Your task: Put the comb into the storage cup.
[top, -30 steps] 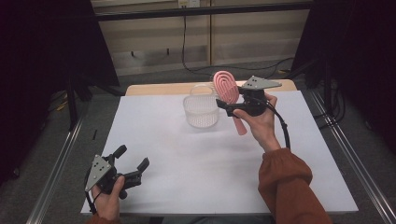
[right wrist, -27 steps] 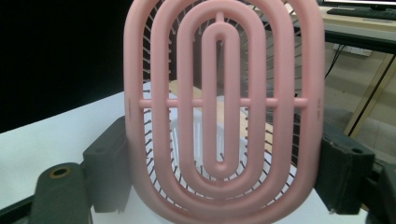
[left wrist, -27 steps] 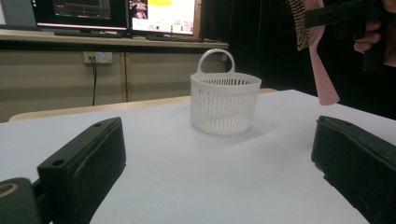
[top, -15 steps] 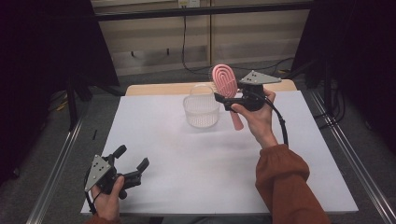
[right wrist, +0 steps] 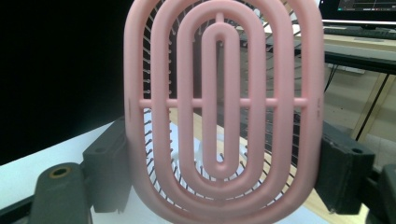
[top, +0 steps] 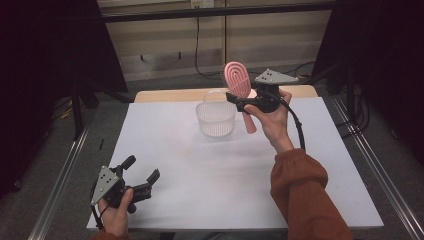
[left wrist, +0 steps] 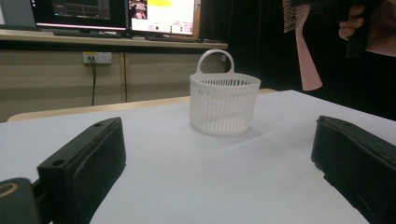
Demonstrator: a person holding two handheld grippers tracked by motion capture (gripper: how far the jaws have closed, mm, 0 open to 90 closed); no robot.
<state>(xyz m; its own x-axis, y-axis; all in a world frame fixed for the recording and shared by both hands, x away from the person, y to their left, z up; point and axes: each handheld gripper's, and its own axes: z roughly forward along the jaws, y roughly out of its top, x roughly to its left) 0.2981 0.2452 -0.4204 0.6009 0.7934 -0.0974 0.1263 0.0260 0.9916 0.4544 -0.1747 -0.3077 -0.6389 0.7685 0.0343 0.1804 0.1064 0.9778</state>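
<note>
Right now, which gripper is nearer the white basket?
Right. The right gripper holds the pink hairbrush raised just beside the white basket. The left gripper sits open at the table's near left corner, far from it.

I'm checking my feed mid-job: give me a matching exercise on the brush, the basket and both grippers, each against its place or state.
Things:
1. pink plastic hairbrush with oval vented head
2. white slatted plastic basket with loop handle
3. left gripper
4. right gripper

States:
A. open, low at the table's near left corner
B. standing upright on the white table
C. raised in the air beside the basket
D. shut on the brush

Pairs: 1-C, 2-B, 3-A, 4-D
</note>
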